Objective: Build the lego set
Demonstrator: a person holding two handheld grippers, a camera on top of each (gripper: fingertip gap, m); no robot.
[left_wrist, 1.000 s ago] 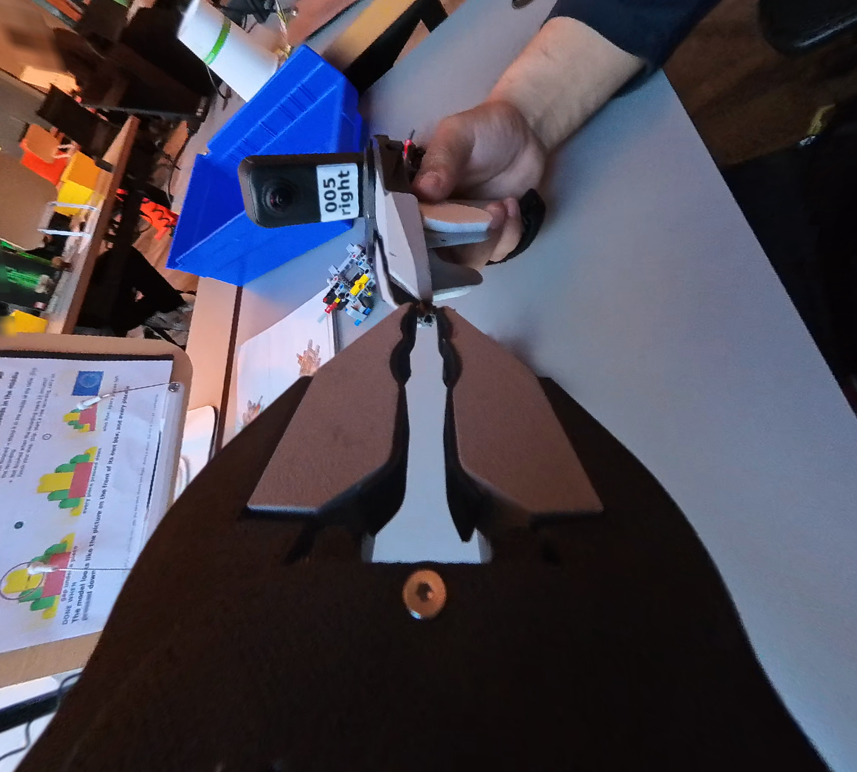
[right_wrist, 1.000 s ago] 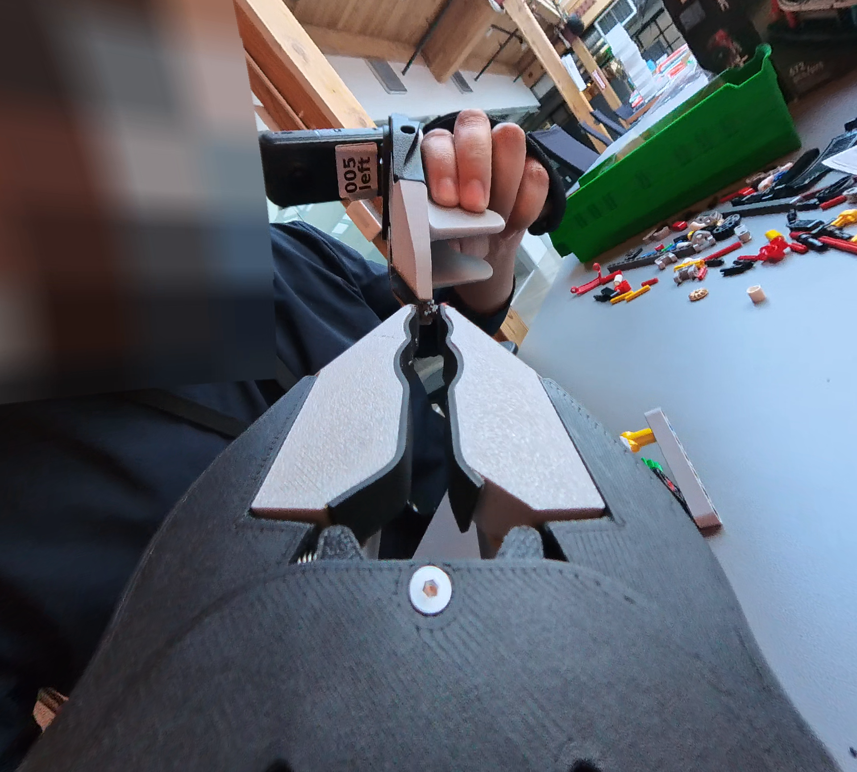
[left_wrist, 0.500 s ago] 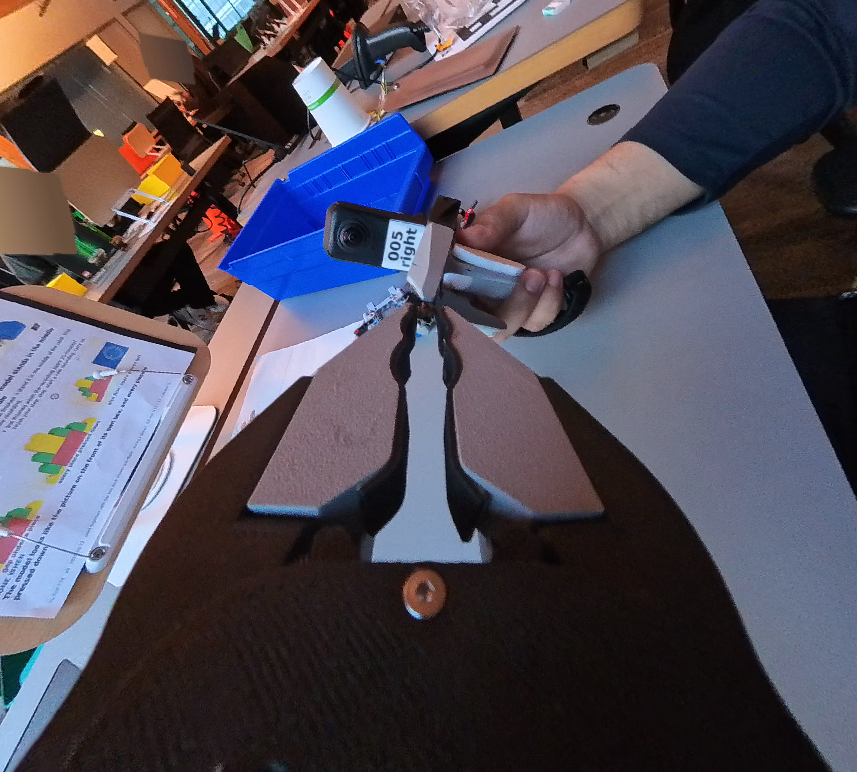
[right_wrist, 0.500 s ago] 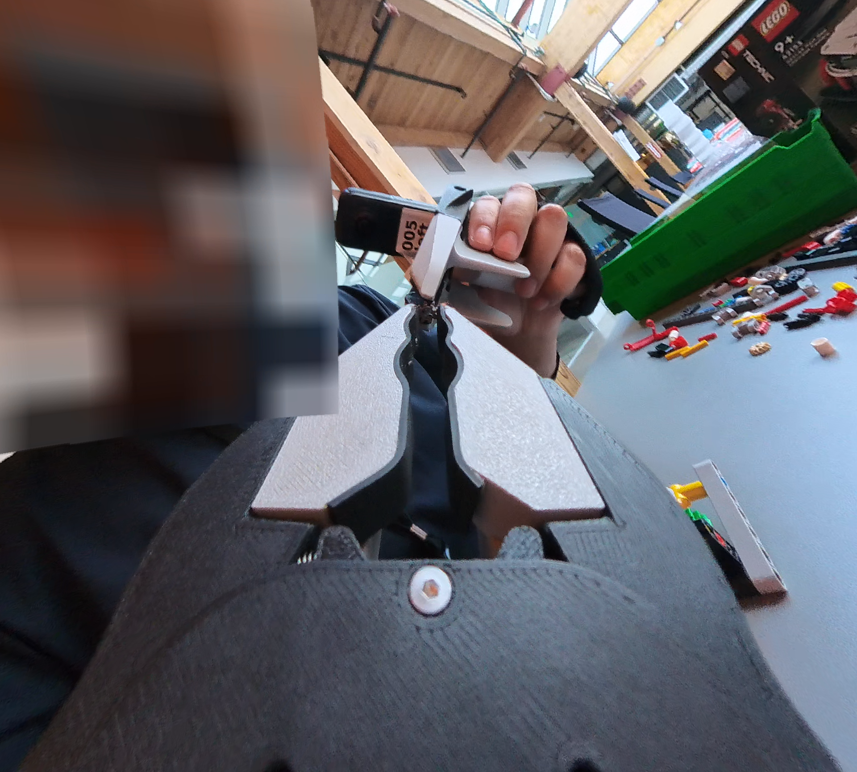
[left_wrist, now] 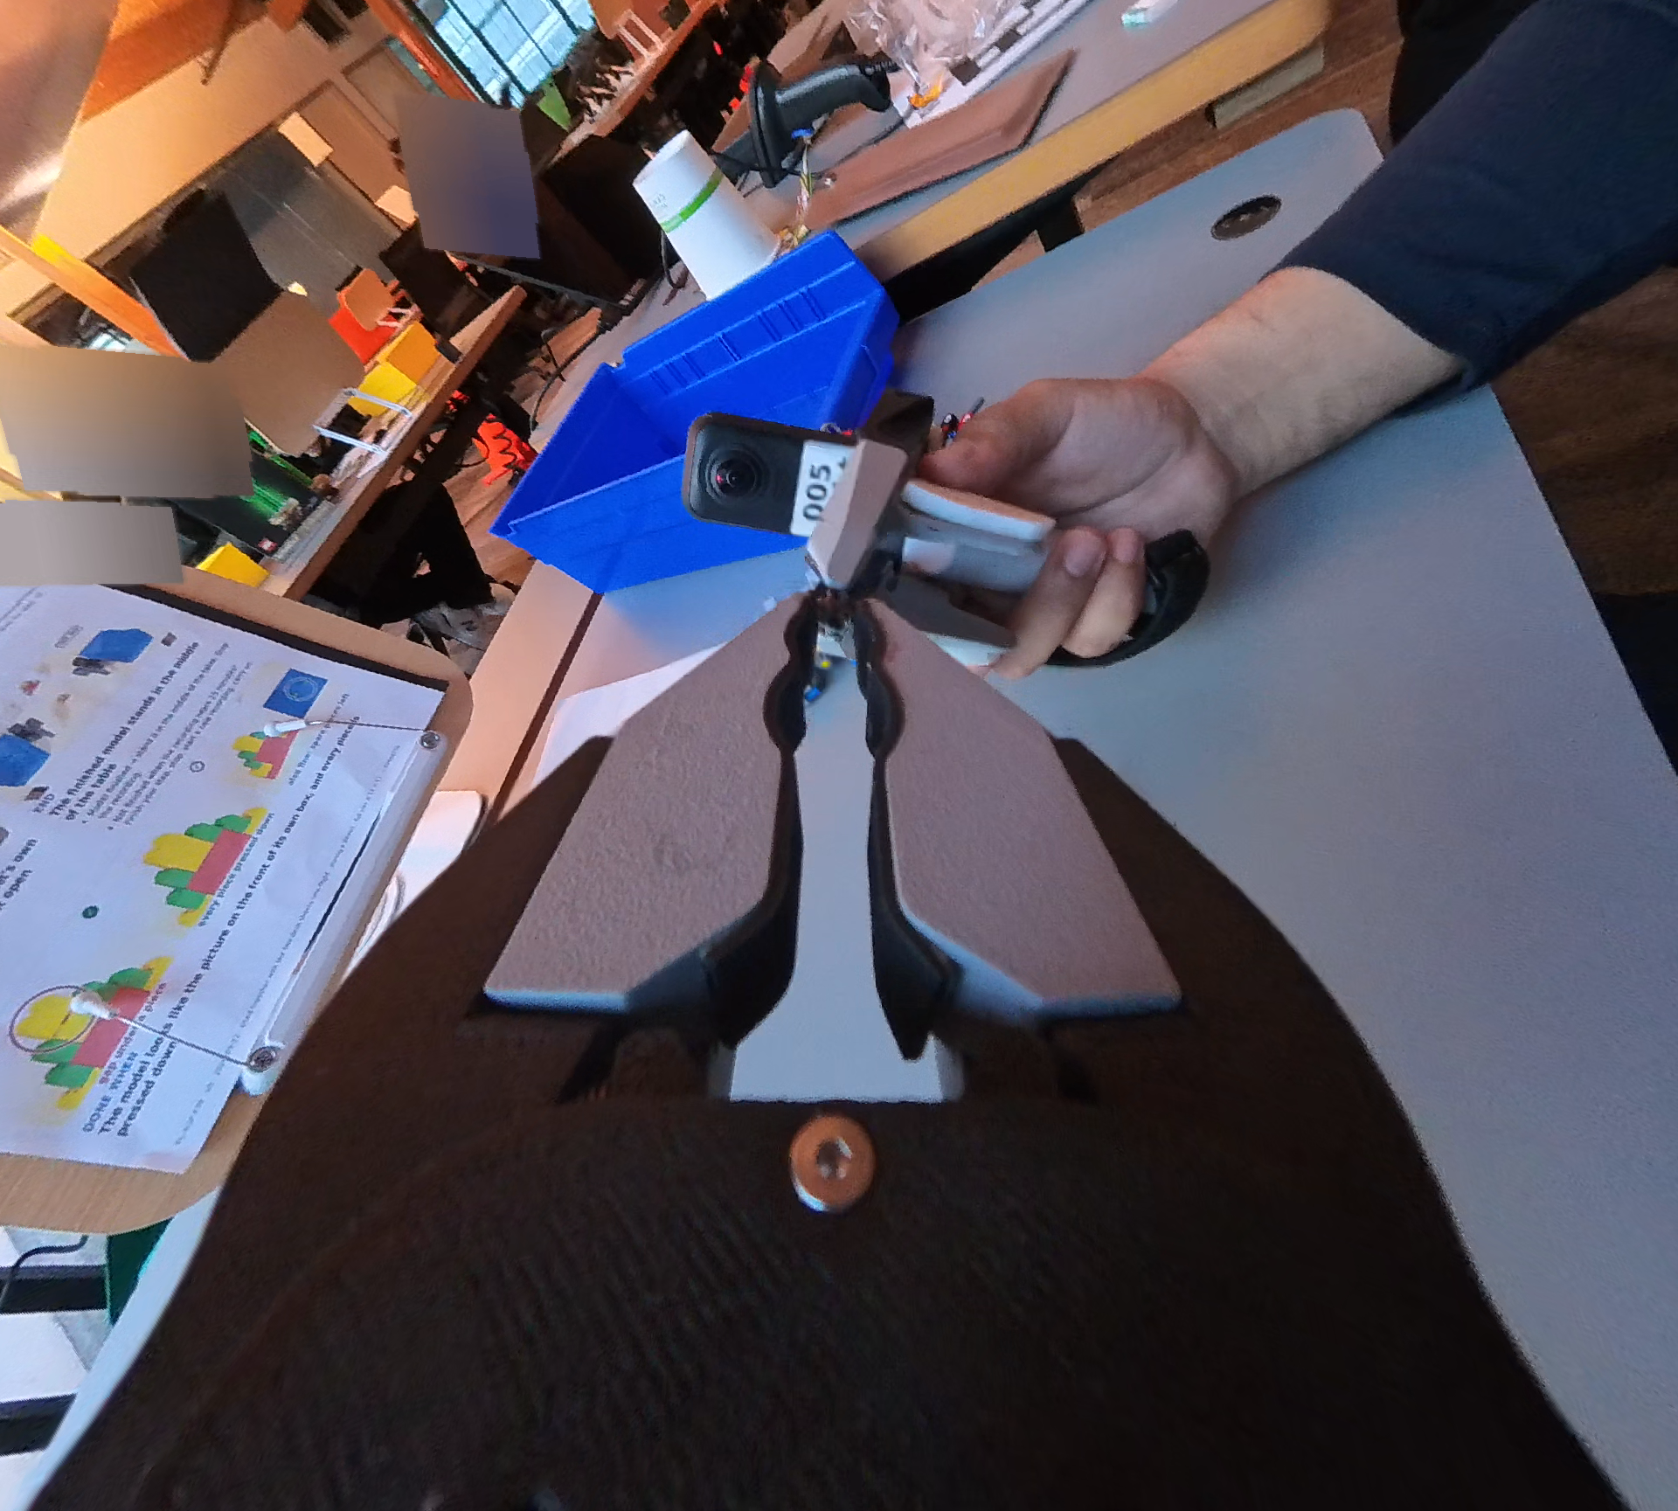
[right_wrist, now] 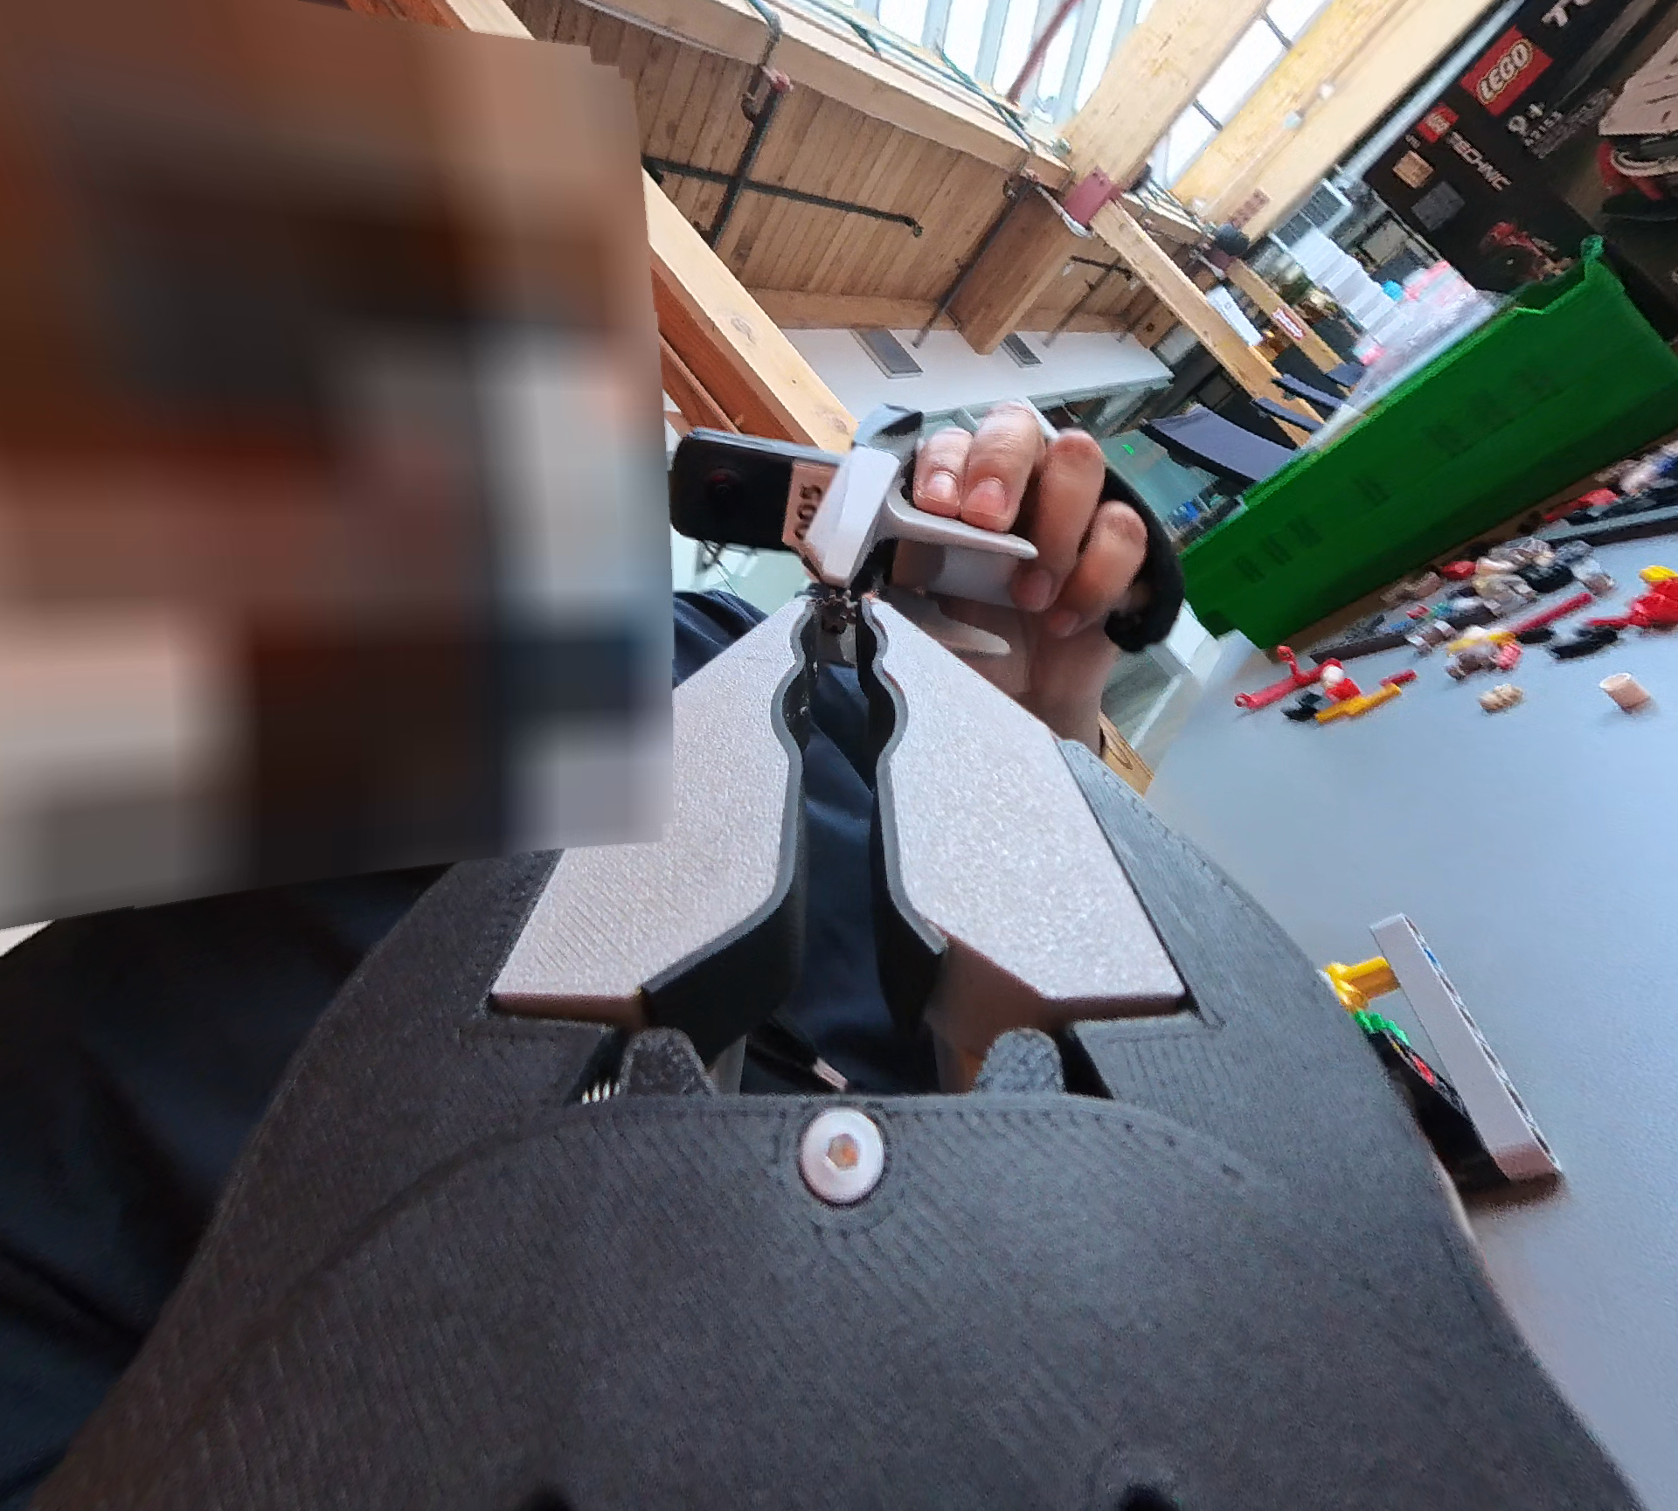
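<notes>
- Small dark piece (right_wrist: 835, 616): it sits in the air above the grey table (left_wrist: 1362, 832), right where the tips of the two grippers meet nose to nose. It is too small and blurred to name more closely.
- Right gripper (right_wrist: 837, 609): jaws drawn narrow, with both fingertips (right_wrist: 804, 614) closed against the small dark piece. A hand (left_wrist: 1090, 487) grips its handle and its camera faces the left gripper.
- Left gripper (left_wrist: 835, 618): jaws narrow, only a slim slot between the fingers. The piece lies at its tips, but I cannot tell if the pads press on it. Another hand (right_wrist: 1044, 541) holds it.
- Behind the right gripper stands a blue bin (left_wrist: 726, 414), with a white cup (left_wrist: 708, 214) with a green band behind the bin.
- An instruction sheet (left_wrist: 182, 832) on a wooden board lies to the left.
- Near the right gripper, a grey plate (right_wrist: 1453, 1041) stands on edge with yellow and green bricks attached.
- Farther off, loose toy bricks (right_wrist: 1498, 623) are scattered before a green bin (right_wrist: 1453, 469).
</notes>
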